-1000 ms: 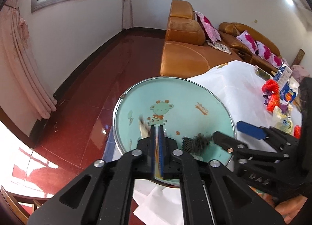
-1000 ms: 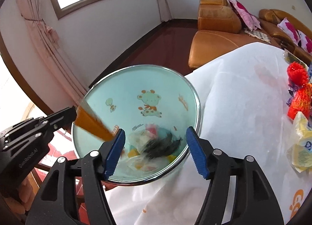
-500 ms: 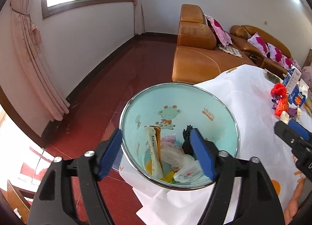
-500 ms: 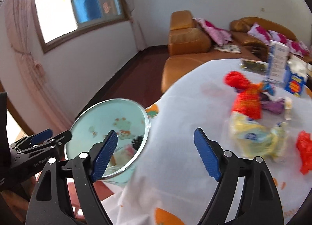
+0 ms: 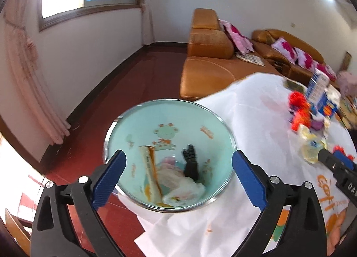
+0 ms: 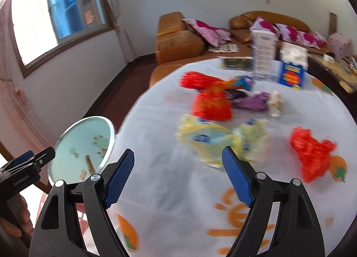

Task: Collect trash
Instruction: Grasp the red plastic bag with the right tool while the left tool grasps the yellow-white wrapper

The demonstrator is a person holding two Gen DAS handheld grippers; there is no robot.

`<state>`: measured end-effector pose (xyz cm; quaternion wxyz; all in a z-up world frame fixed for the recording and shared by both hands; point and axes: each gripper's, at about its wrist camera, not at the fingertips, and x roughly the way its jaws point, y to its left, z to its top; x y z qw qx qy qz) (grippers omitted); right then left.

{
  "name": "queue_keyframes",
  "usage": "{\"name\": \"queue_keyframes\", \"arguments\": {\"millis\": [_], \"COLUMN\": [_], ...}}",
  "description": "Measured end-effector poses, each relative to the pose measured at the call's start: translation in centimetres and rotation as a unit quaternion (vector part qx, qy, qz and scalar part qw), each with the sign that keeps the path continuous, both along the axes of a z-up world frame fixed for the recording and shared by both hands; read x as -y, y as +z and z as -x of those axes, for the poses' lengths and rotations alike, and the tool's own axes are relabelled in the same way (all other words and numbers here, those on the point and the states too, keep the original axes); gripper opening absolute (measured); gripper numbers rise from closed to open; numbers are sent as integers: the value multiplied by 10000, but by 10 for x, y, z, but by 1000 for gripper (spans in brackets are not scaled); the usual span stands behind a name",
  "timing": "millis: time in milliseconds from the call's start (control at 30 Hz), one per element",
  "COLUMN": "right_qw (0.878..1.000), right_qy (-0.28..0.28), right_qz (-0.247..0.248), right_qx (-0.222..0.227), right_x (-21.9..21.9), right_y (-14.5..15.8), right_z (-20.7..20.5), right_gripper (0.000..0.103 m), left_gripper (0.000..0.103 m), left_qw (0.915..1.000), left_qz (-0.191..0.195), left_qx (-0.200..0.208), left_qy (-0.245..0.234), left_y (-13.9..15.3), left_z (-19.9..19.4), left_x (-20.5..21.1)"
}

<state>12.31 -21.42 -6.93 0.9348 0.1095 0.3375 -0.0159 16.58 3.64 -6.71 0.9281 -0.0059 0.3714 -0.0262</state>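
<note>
I see the bin [image 5: 169, 123]: shiny metal rim, glossy mint inside. Tablecloth [image 6: 178, 190] thin, white, plasticky. Sofa [image 5: 207, 74] smooth tan leather. Floor [image 5: 125, 92] glossy red. My pads [image 6: 120, 176] blue, knurled.

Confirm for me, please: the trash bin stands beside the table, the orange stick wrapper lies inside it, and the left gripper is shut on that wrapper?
Not quite: the left wrist view shows the left gripper holding nothing, its jaws opening. The orange stick wrapper does lie in the trash bin beside the table.

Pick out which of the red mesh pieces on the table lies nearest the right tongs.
The crumpled red mesh piece lying alone at the right, beside the printed orange fruit; the other two red mesh bundles sit farther back, among the purple wrappers.
</note>
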Motion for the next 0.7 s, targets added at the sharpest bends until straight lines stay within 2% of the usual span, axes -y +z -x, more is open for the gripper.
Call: {"name": "queue_keyframes", "arguments": {"millis": [200,333,533,700], "right_qw": [9985,9950,9879,9872], "right_qy": [-518,-975,-1527,-1565], "right_qz": [163,132,31,-15], "right_qx": [-48,-196,-287,-292], "right_x": [43,83,132,155], "right_y": [-6,-15,-20,-15], "right_z": [26,45,65,63], "right_gripper": [80,80,80,80], "left_gripper": [97,97,97,97], "left_qw": [9990,9969,9946,9924], "left_qz": [-25,-14,-15,-122], "left_qx": [-103,-185,-238,-224], "left_qy": [-426,-765,-1008,-1200], "left_y": [-9,-15,-20,-19], "left_z": [3,5,9,6], "left_x": [38,62,85,106]}}
